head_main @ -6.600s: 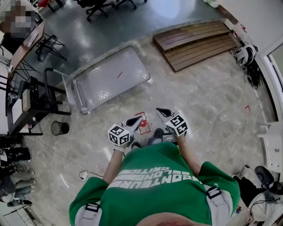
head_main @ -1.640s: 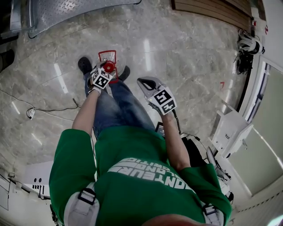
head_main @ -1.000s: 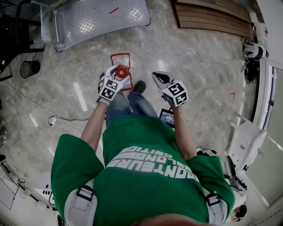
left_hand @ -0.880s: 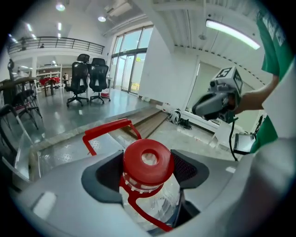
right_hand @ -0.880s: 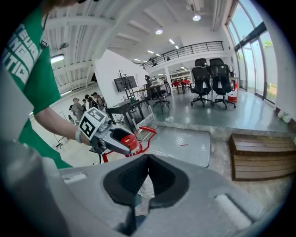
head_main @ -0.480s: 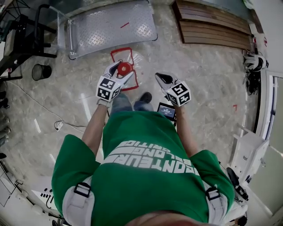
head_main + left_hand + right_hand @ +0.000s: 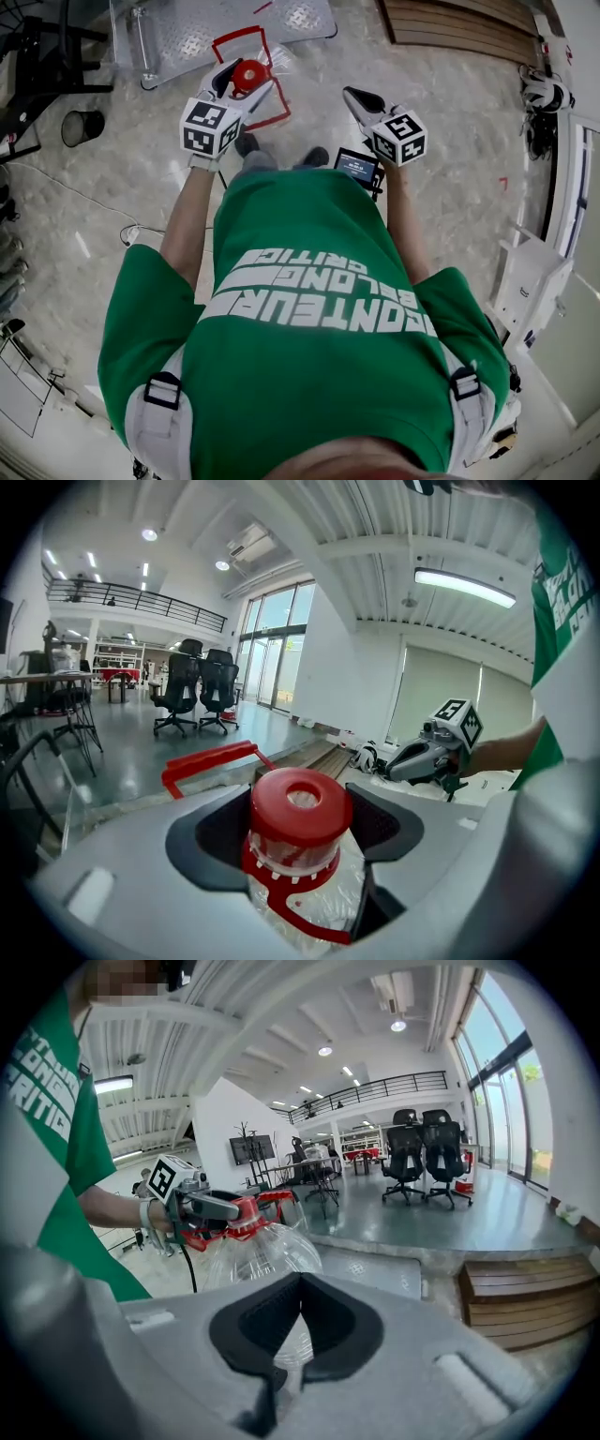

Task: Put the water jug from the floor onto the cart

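The water jug is clear plastic with a red cap [image 7: 249, 75] and a red carry handle [image 7: 239, 39]. It hangs off the floor, with my left gripper [image 7: 240, 84] shut round its neck just under the cap [image 7: 298, 808]. The right gripper view shows the jug's clear body [image 7: 267, 1251] hanging below the left gripper [image 7: 202, 1206]. My right gripper [image 7: 355, 97] is held apart to the jug's right, shut with nothing in it [image 7: 300, 1283]. The metal platform cart [image 7: 187, 28] lies just ahead of the jug.
A black bin [image 7: 82, 127] and black table frames [image 7: 37, 56] stand at the left, with a cable [image 7: 94, 202] on the marble floor. Wooden steps [image 7: 459, 23] lie right of the cart. A white unit [image 7: 534, 272] stands at the right wall.
The left gripper took the jug by the neck and lifted it off the floor. The person has since walked it forward, so the cart is now right in front.
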The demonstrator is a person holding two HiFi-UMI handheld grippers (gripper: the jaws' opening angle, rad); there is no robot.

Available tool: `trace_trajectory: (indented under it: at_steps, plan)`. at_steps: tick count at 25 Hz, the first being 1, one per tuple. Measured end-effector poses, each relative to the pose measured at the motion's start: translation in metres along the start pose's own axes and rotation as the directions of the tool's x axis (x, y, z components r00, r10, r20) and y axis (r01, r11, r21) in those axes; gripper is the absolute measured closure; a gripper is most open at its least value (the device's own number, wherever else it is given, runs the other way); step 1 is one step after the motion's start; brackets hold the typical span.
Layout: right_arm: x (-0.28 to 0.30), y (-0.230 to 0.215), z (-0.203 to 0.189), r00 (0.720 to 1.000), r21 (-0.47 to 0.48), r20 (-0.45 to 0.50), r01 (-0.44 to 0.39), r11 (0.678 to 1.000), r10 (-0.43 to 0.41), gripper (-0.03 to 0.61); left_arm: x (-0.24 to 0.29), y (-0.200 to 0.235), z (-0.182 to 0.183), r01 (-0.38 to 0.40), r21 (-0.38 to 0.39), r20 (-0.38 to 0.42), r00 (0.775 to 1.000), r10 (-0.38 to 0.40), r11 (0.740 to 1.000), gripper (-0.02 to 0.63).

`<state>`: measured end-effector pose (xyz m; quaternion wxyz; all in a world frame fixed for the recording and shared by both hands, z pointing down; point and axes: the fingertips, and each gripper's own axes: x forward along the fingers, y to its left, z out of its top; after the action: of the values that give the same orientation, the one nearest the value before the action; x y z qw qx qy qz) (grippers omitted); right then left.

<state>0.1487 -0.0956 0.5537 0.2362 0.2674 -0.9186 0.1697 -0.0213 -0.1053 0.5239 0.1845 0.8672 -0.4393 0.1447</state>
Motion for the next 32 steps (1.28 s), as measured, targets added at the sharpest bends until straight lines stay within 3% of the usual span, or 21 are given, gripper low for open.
trace_trajectory:
  at_steps: [22, 32]
  plan:
    - [0.111, 0.043, 0.061, 0.998, -0.033, -0.006, 0.058, 0.998, -0.059, 0.587, -0.051, 0.128, 0.009, 0.041, 0.007, 0.037, 0.998, -0.041, 0.999, 0.276]
    - [0.145, 0.028, 0.085, 1.000, -0.062, -0.014, 0.006, 0.998, -0.007, 0.586, -0.046, 0.161, 0.016, -0.004, -0.011, 0.039, 0.999, 0.004, 1.000, 0.276]
